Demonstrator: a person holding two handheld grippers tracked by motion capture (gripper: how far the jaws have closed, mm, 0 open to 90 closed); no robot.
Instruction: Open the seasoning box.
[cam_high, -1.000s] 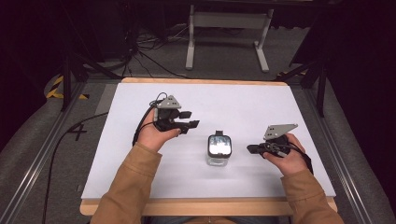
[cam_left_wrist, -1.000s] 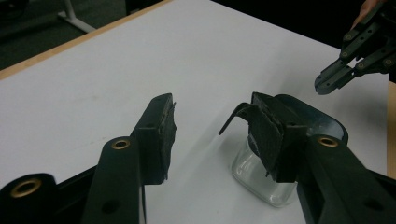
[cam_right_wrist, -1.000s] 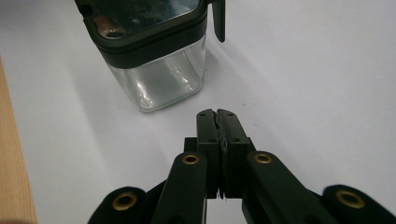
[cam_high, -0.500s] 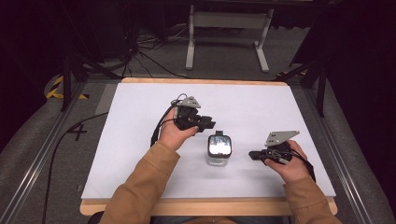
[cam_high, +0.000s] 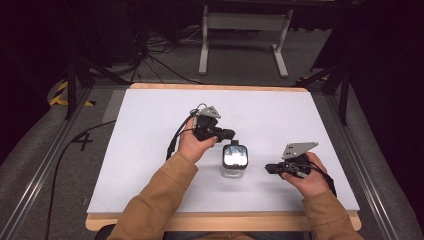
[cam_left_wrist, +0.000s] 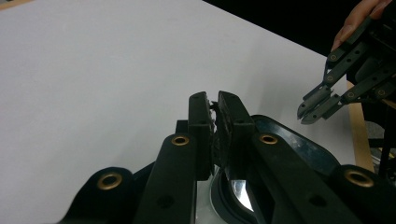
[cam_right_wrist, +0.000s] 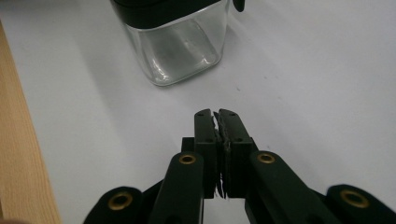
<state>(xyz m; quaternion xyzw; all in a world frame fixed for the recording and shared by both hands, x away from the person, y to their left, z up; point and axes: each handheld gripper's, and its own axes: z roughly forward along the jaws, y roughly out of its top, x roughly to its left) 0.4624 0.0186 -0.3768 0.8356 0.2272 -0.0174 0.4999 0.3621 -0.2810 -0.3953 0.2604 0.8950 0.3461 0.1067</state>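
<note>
Hovering just over the far-left corner of the clear jar (cam_high: 234, 161): left gripper (cam_high: 231, 134), jaws drawn together, nothing between the pads. Have just been closing, per the high view sequence; empty throughout. Tips above the jar's black lid (cam_left_wrist: 280, 140), not touching it as far as can be told.

Jar upright on the white table (cam_high: 150, 150), near the middle, slightly toward the near edge. Square glass body, black lid with a shiny panel on top. Seen close in the right gripper view as clear glass walls (cam_right_wrist: 180, 51) under a dark rim; contents cannot be made out.

Right gripper (cam_high: 268, 168) off to the jar's right, apart from it, pointing at it roughly level. Jaws together, pads meeting, nothing held (cam_right_wrist: 217, 122). Seen also from the left gripper view (cam_left_wrist: 308, 108), tips shut, a fingertip resting on its frame.

Both forearms in tan sleeves (cam_high: 155, 200) coming in from the near edge. Grey three-cornered plate on top of each gripper. Wooden table edge (cam_right_wrist: 23, 140) close beside the right gripper.
</note>
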